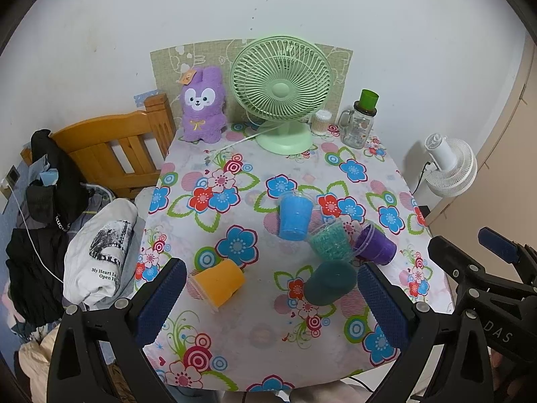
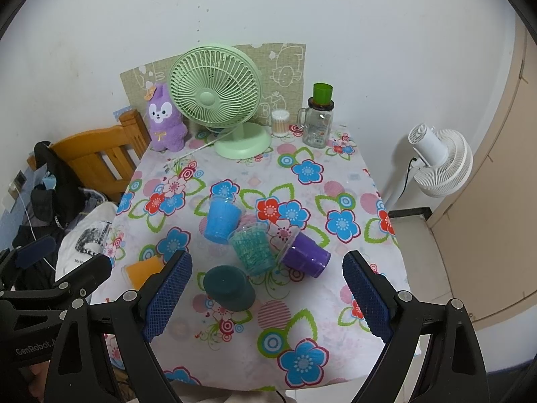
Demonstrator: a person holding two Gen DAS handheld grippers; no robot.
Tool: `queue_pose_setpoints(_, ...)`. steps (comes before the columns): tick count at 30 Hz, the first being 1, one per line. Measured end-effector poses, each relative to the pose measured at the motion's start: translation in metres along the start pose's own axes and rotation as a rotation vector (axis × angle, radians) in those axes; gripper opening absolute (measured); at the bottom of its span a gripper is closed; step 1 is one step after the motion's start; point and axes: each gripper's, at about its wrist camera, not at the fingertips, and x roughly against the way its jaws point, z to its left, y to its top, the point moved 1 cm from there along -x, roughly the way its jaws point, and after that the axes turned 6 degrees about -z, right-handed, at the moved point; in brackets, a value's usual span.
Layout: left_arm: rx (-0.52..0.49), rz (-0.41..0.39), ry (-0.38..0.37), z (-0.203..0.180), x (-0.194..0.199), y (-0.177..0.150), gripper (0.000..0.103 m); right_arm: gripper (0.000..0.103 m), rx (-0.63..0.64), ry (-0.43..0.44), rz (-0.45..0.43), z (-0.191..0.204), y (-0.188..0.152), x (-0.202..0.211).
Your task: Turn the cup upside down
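Several plastic cups lie on the floral tablecloth (image 1: 255, 332). An orange cup (image 1: 218, 283) lies on its side at the left. A dark teal cup (image 1: 330, 282) stands upside down. A blue cup (image 1: 294, 215), a green glitter cup (image 1: 331, 243) and a purple cup (image 1: 375, 244) lie tipped together. My left gripper (image 1: 272, 302) is open and empty, above the near table, between the orange and dark teal cups. My right gripper (image 2: 266, 297) is open and empty, with the dark teal cup (image 2: 230, 287) near its left finger. The purple cup (image 2: 304, 256) lies just ahead.
A green desk fan (image 1: 280, 92), a purple plush rabbit (image 1: 203, 107), a cotton swab jar (image 1: 321, 122) and a glass mug jar (image 1: 359, 124) stand at the table's back. A wooden chair (image 1: 114, 154) and clothes (image 1: 97, 258) are left. A white fan (image 1: 449, 168) stands right.
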Motion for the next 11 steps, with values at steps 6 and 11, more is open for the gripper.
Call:
queue_pose_setpoints(6,-0.001,0.009,-0.001,0.005,-0.001,0.002,0.103,0.093,0.001,-0.002,0.003,0.001,0.0,0.0)
queue_pose_setpoints(11,-0.005,0.022,-0.005,0.012,-0.01,0.004,0.103,0.093,-0.002,-0.001,0.015,0.0,0.0,-0.005)
